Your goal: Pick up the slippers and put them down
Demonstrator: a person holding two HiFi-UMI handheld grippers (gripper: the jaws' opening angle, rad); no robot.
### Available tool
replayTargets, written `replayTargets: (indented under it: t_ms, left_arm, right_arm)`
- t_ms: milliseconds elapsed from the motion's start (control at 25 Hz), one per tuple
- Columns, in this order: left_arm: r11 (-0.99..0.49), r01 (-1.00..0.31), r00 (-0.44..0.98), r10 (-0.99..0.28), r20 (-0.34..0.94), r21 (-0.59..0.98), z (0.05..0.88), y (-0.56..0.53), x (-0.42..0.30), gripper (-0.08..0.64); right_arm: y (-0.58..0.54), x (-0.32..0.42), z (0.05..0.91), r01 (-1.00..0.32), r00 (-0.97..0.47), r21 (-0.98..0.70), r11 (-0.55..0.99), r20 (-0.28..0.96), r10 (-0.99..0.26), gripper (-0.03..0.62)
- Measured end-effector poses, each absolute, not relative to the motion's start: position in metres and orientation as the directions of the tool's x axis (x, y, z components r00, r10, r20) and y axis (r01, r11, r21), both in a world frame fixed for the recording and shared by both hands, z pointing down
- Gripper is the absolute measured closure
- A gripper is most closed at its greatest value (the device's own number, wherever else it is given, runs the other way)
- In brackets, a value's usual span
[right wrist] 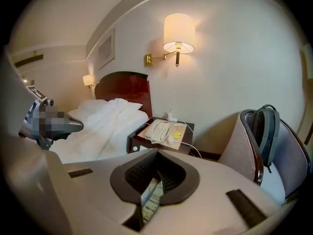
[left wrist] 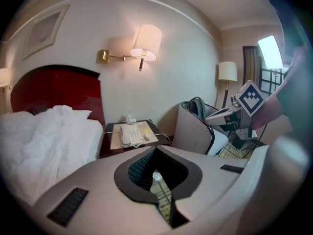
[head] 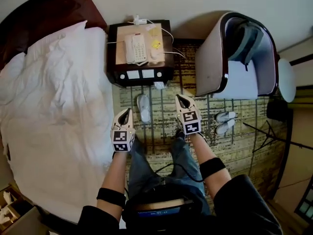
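Beside the chair [head: 211, 58], in head view only, seemingly two slippers [head: 225, 116]

- Where are the slippers?
- 1 pale slipper [head: 144, 107] lies flat on the patterned carpet [head: 161, 133], lengthwise, just in front of the nightstand [head: 164, 75].
- Any others?
- 2 more white slippers [head: 225, 116] lie side by side on the carpet near the armchair [head: 215, 58], well apart from the 1st.
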State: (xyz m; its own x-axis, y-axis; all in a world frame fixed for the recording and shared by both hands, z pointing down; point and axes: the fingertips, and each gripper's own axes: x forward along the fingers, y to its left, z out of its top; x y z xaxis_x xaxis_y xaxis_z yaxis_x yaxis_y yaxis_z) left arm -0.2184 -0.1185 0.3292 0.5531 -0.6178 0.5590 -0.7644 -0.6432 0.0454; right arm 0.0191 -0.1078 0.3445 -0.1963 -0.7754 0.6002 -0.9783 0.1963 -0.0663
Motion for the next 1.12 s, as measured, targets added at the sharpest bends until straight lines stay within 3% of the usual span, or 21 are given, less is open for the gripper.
replayTargets:
  t_ms: [520, 1120]
  left_arm:
    - [-0.664, -0.746, 0.59, -0.629, 0.506, 0.044, 0.232, -0.074, -0.225, 0.561]
    - [-0.652, -0.755, 0.589, -0.626, 0.512, 0.071, 0.22, -0.053, -0.238, 0.563]
  right_arm:
    - [-0.052, 0.002, 0.229, -0.937, -0.332, -0.089, 0.338, 0.525, -0.784, 0.591]
    - [-0.015, 0.006, 0.222, -0.943, -0.331, -0.136, 0.305, 0.504, -0.798, 0.591]
